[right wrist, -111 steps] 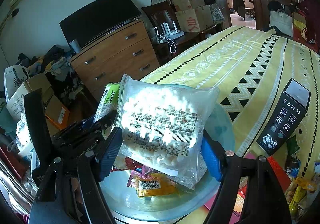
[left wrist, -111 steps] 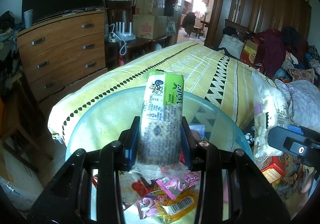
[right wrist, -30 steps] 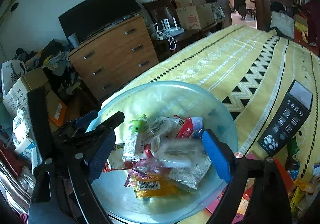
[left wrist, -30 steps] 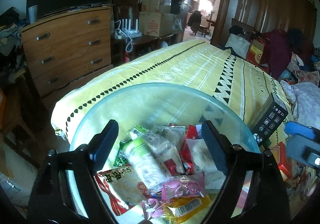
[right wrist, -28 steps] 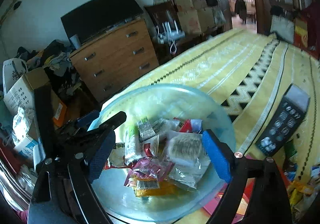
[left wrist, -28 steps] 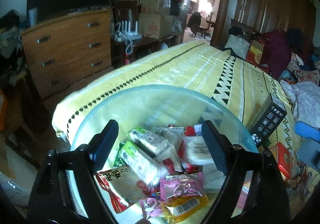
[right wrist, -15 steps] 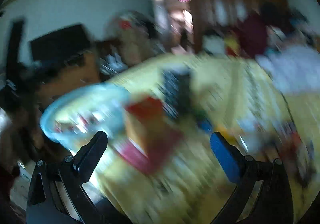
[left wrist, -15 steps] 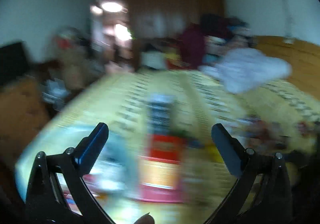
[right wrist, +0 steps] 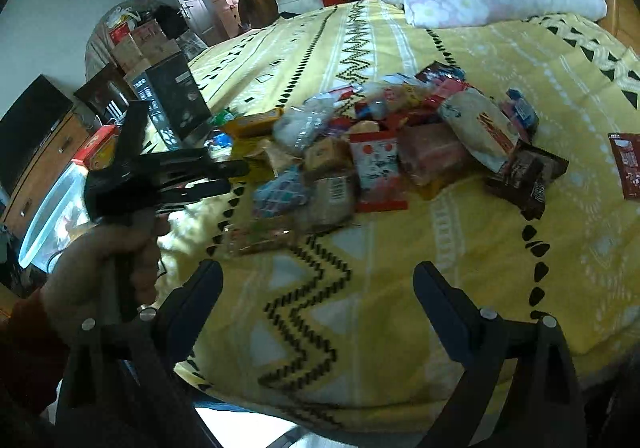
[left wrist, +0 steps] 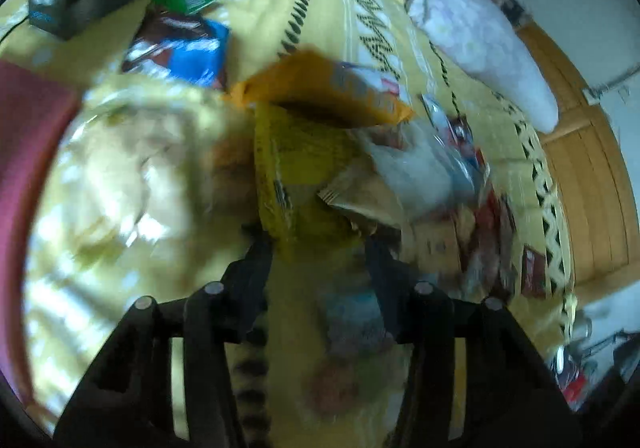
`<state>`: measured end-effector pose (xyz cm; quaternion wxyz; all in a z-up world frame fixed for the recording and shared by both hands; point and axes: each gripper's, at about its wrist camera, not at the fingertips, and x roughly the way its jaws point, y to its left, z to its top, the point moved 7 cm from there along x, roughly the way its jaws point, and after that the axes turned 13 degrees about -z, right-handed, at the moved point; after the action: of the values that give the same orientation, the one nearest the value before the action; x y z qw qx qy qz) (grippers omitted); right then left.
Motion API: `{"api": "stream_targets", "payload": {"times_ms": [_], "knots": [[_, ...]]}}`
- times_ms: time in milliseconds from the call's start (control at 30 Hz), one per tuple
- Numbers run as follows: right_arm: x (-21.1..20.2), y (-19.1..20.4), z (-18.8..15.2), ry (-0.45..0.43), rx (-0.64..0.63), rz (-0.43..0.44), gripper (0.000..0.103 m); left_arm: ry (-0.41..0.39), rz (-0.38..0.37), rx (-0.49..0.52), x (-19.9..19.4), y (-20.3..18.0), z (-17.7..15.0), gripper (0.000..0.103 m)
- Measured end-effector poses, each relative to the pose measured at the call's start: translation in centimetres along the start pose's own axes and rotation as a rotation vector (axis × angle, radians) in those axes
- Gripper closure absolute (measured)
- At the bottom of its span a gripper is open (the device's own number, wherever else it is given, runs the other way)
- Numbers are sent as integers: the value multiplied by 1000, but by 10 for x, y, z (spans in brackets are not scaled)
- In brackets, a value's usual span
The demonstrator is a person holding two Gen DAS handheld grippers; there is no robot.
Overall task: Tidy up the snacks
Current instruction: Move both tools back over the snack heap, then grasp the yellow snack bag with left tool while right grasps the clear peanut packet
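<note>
Yellow patterned bedspread [right wrist: 460,59] carries a heap of mixed snack packets [right wrist: 384,143], which lies ahead of both pairs of fingers. On the left, a hand [right wrist: 96,268] holds the left gripper [left wrist: 318,248]; its fingers have just been closing, and a blurred yellow foil packet [left wrist: 296,175] sits between them, though whether they press on it cannot be told. Further right, the right gripper [right wrist: 318,288] has its fingers wide apart over bare bedspread, the heap beyond their tips.

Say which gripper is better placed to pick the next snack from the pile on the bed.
Left. The left gripper is already down in the pile, its closing jaws around a yellow packet. The right gripper hangs open over bare bedspread, short of the snacks.
</note>
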<state>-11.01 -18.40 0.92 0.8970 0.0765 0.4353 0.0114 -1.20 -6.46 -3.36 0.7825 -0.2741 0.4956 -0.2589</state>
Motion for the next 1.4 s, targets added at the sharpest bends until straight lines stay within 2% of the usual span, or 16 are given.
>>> {"api": "stream_targets", "payload": {"times_ms": [167,200,233,333,400,500,667,767,800,867,900,1000,1167,1267,1333,1400], "knots": [[7,3,8,2,3,14,5,-40,32,3,17,-5,9,53],[7,2,10,-2,3,14,5,-42,29,7,17,-4,15,58],[8,3,11,-4,5,15,5,-45,16,24,14,-8,14,72],[7,3,11,-2,19,37,8,-68,8,86,-9,-14,16,80],[9,5,9,9,21,56,15,-75,4,133,-28,-19,15,81],[12,8,4,28,26,81,19,-66,19,212,-57,-31,-1,82],[9,11,0,26,28,98,20,8,66,264,-93,-29,-43,82],[10,10,-1,27,33,102,20,60,89,237,-85,-12,-57,79],[10,10,-2,29,35,104,20,51,85,213,-83,-7,-57,74],[10,9,-2,34,42,109,20,28,131,198,-76,5,-53,60],[10,9,-2,35,43,111,20,15,131,193,-73,8,-51,51],[7,7,-1,26,45,108,20,-13,114,169,-65,15,-45,48],[12,2,-6,47,44,103,20,-70,88,62,-57,40,-32,45],[17,5,-10,71,36,112,20,-82,99,71,-55,37,-25,54],[21,11,-13,83,25,126,20,-84,89,95,-60,27,-23,68],[26,18,-15,96,14,146,20,-85,96,153,-68,13,-24,74]]}}
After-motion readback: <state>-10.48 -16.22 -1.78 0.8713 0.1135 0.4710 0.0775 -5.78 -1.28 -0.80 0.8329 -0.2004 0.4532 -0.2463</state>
